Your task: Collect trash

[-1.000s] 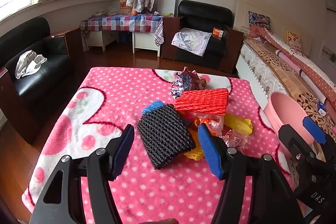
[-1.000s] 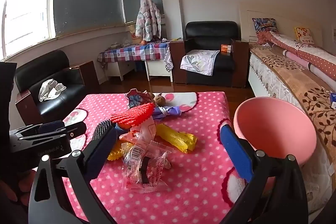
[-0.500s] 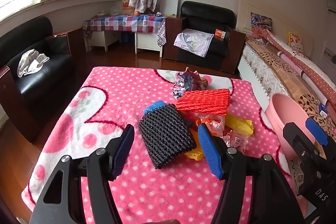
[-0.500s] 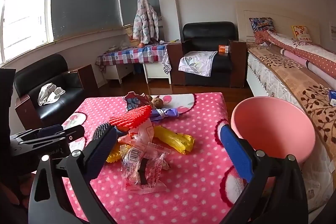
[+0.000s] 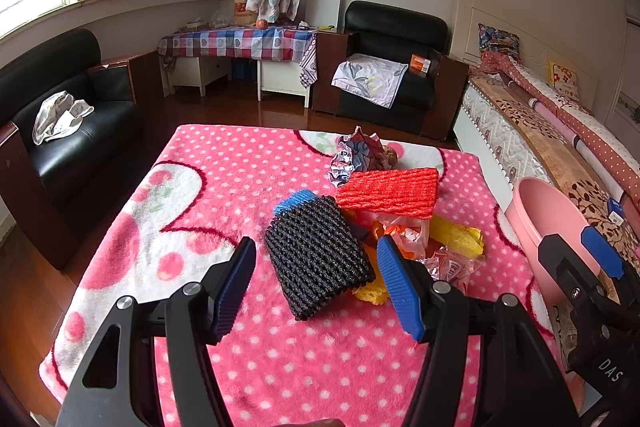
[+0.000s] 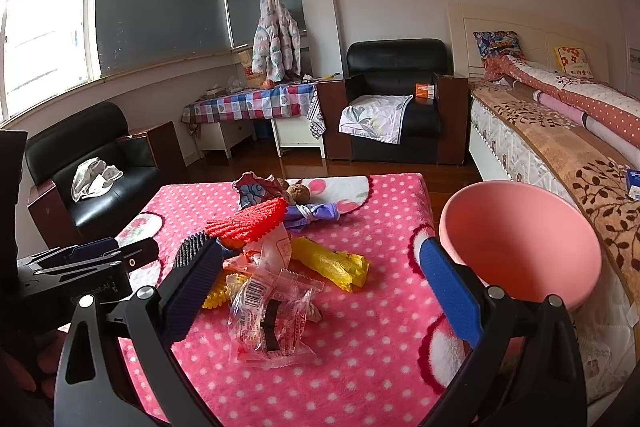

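The left gripper (image 5: 316, 285) is held low over the near part of the pink dotted blanket (image 5: 224, 187), fingers spread wide and empty, with the black foam net (image 5: 318, 257) lying between and just beyond its fingertips. The right gripper (image 6: 320, 287) is likewise held wide open with nothing gripped, aimed at the clear wrapper (image 6: 272, 319) lying flat between its fingers. A red foam net (image 5: 388, 193) and yellow wrapper (image 6: 330, 263) are piled behind, and the pink basin (image 6: 520, 247) is seen at the blanket's right edge.

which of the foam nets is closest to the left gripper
The black foam net: it lies right between the open fingers of the left gripper. The red foam net sits farther back.
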Motion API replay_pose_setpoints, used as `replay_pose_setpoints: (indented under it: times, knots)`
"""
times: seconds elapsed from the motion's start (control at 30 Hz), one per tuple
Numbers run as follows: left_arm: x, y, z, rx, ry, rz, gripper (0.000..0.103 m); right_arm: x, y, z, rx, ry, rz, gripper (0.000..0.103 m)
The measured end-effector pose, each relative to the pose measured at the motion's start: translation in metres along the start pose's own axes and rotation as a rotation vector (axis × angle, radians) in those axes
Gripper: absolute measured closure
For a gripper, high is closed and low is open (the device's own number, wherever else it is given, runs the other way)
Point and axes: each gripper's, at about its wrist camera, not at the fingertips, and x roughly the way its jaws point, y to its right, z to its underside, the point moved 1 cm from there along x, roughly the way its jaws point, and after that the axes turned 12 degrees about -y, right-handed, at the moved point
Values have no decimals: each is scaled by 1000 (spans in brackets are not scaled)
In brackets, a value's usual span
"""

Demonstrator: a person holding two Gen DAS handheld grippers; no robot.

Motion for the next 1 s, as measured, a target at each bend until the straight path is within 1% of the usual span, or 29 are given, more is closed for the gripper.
replay_pose_setpoints:
  times: [1.0]
  knots:
    - [4,-2,4,-5,-5,0,40,0,0,1,2,0,0,4]
